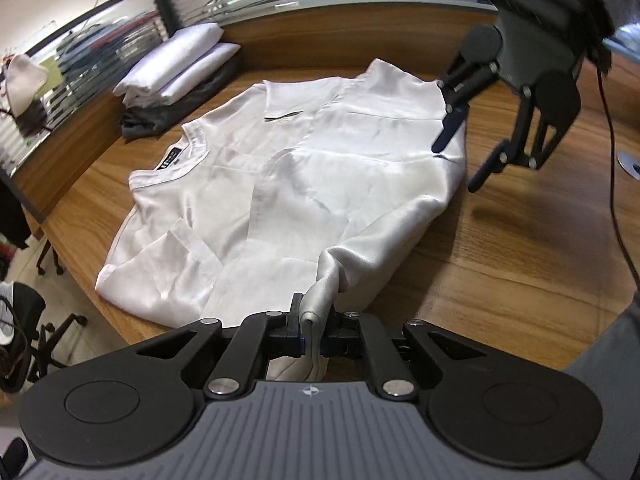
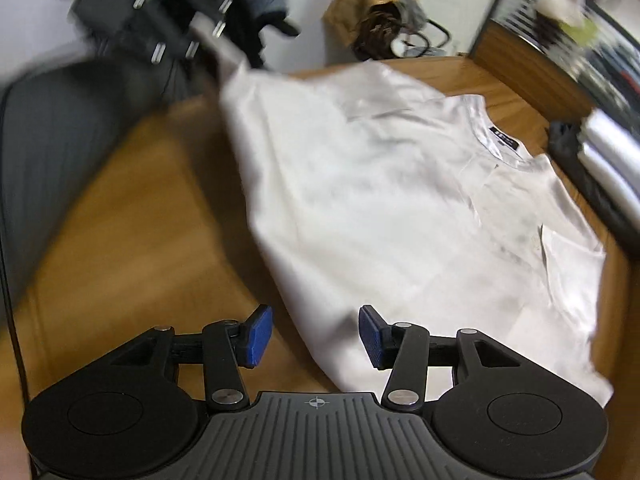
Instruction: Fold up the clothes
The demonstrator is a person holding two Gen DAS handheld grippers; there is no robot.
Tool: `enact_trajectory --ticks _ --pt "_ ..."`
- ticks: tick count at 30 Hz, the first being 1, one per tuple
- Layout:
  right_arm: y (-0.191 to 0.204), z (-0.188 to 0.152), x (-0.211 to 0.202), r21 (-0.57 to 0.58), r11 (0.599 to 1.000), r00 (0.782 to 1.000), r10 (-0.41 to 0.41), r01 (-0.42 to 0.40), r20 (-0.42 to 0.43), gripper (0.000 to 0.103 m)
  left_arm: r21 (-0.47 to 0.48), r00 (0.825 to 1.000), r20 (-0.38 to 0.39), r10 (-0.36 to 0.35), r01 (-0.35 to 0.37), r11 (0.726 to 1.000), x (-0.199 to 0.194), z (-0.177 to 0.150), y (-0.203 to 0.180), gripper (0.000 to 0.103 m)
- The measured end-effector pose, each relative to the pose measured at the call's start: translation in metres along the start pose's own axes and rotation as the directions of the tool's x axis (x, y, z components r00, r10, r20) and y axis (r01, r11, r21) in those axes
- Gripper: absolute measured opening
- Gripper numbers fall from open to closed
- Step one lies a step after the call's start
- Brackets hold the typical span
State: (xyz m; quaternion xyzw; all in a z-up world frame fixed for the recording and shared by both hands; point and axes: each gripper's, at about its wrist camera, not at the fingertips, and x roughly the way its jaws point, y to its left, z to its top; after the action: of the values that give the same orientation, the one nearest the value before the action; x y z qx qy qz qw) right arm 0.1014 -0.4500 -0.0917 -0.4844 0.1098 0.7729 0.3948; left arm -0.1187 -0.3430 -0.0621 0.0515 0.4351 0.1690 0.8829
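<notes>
Folded clothes stack [image 1: 176, 68] near shirt [image 1: 304, 168]; far clutter blurred.

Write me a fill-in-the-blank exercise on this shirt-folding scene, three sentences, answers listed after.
1. The left gripper is shut on a bunched corner of the ____ shirt.
2. The right gripper has its blue pads ____, with nothing pinched between them.
3. The shirt lies on a ____ table, beside a stack of folded clothes.

Missing words: white; apart; wooden
</notes>
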Motion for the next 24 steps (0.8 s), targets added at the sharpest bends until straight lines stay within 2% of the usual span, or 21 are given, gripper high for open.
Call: enact_trajectory --ticks 3,7,9,11,12,14,15,18,24 --pt "0.006 -0.012 0.005 -0.088 0.996 1.000 -0.025 0.026 0.008 0.050 -0.022 1.000 0.000 0.002 -0.002 1.000 -0.002 0.002 0.001 0.007" --pt "0.011 -0.016 0.009 -0.166 0.980 0.993 -0.106 0.112 0.044 0.048 -0.056 1.000 -0.003 0.009 -0.009 0.998 -0.002 0.005 0.005 0.007" --pt "0.012 -0.016 0.010 -0.202 0.968 0.989 -0.138 0.147 0.057 0.035 -0.064 1.000 -0.001 0.010 -0.010 0.998 -0.005 0.005 0.006 0.006" --pt "0.015 -0.016 0.011 -0.244 0.954 0.985 -0.161 0.172 0.066 0.028 -0.062 1.000 0.002 0.017 -0.016 0.998 -0.008 0.005 0.005 0.005" --pt "0.016 -0.016 0.011 -0.260 0.949 0.983 -0.168 0.180 0.066 0.020 -0.061 1.000 0.000 0.012 -0.012 0.998 -0.009 0.005 0.004 0.005" --pt "0.017 -0.013 0.009 -0.262 0.950 0.986 -0.163 0.169 0.046 0.010 -0.059 1.000 -0.002 -0.002 0.002 0.998 -0.011 0.005 0.002 0.004" --pt "0.017 -0.010 0.008 -0.253 0.954 0.987 -0.157 0.160 0.032 0.008 -0.056 1.000 -0.003 -0.007 0.007 0.998 -0.013 0.004 -0.001 0.004" --pt "0.018 -0.003 0.003 -0.223 0.964 0.989 -0.145 0.143 0.008 0.007 -0.047 1.000 -0.003 -0.022 0.022 0.999 -0.020 0.002 -0.008 0.004" --pt "0.029 0.007 -0.020 -0.184 0.977 0.991 -0.123 0.112 -0.046 0.007 -0.097 0.997 -0.004 -0.071 0.070 0.993 -0.040 -0.008 -0.008 0.004"
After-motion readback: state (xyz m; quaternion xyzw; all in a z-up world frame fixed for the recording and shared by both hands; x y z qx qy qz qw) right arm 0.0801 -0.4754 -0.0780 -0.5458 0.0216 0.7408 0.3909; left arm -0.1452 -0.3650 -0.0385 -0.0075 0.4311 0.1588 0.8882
